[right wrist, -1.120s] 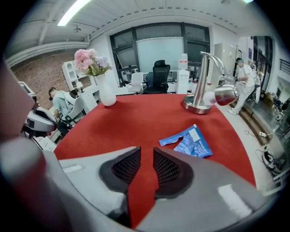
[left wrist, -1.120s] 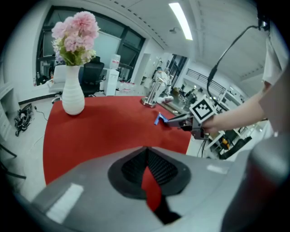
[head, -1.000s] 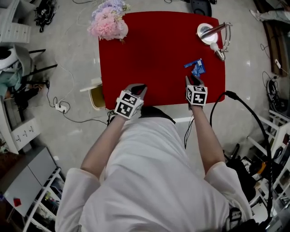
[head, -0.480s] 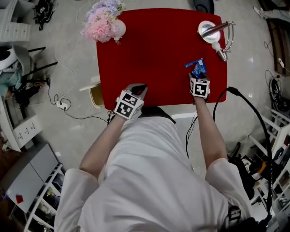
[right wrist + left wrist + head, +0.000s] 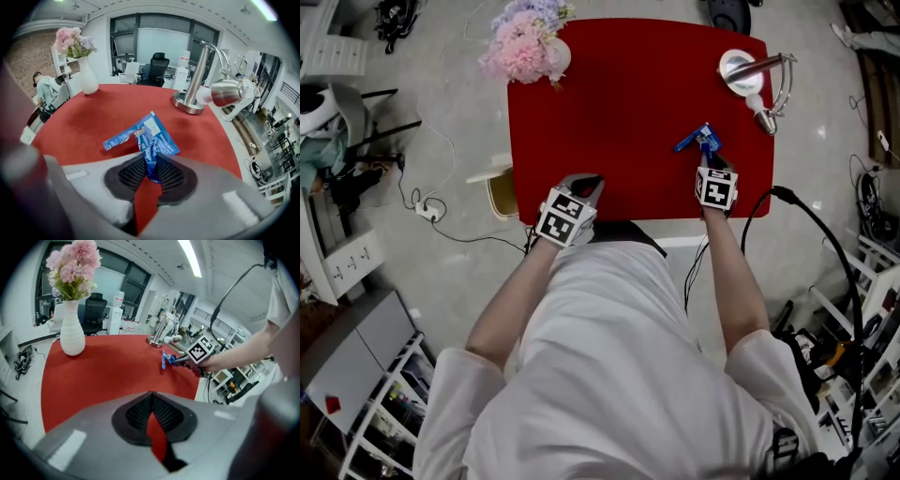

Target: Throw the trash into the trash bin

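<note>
A crumpled blue wrapper (image 5: 697, 141) lies on the red table (image 5: 628, 112) near its right front corner. My right gripper (image 5: 706, 159) is shut on the wrapper's near end. Its jaws have just been closing. In the right gripper view the wrapper (image 5: 149, 140) stands pinched between the black pads (image 5: 169, 176). The left gripper view shows the wrapper (image 5: 165, 360) at the tip of the right gripper (image 5: 177, 361). My left gripper (image 5: 585, 184) hovers at the table's front edge, shut, with nothing in it (image 5: 151, 393). A small tan bin (image 5: 500, 195) stands on the floor by the table's left front corner.
A white vase of pink flowers (image 5: 530, 47) stands at the table's far left corner. A silver desk lamp (image 5: 750, 80) stands at the far right corner, close behind the wrapper. A black cable (image 5: 811, 230) runs along the floor on the right, with shelving (image 5: 872, 281) beyond.
My right gripper has moved forward onto the blue wrapper and closed on it; the wrapper now stands up between the jaws. The left gripper has stayed in place.
</note>
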`<action>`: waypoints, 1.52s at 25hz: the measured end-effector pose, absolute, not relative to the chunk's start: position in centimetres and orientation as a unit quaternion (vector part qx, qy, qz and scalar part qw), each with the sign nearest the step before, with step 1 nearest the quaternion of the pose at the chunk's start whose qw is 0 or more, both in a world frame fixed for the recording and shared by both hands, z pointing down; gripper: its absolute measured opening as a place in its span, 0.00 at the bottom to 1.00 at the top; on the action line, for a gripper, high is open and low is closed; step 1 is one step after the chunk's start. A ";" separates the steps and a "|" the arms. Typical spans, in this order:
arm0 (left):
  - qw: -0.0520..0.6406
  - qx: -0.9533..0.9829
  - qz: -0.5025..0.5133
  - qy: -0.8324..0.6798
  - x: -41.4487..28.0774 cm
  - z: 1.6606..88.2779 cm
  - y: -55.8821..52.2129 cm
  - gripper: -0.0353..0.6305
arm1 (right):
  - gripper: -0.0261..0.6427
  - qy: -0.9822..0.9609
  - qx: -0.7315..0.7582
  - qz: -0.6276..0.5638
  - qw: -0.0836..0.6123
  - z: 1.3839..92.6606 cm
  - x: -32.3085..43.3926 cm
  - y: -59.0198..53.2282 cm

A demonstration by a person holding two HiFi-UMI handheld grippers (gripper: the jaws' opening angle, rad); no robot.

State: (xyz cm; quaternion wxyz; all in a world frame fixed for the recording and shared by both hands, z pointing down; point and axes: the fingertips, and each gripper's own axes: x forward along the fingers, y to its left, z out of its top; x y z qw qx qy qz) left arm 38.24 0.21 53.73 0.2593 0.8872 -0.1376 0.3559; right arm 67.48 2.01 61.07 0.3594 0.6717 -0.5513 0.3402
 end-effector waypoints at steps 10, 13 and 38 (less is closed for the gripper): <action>0.269 0.882 0.339 -0.188 33.2 53.4 0.9 0.06 | 0.13 -0.619 0.624 0.323 0.351 60.3 58.8 0.6; 0.275 0.878 0.333 -0.208 30.8 53.1 1.2 0.06 | 0.13 -0.642 0.604 0.317 0.351 59.9 55.3 0.0; 0.340 0.822 0.259 -0.377 10.9 53.0 4.7 0.06 | 0.13 -0.823 0.357 0.274 0.346 57.1 24.1 -1.3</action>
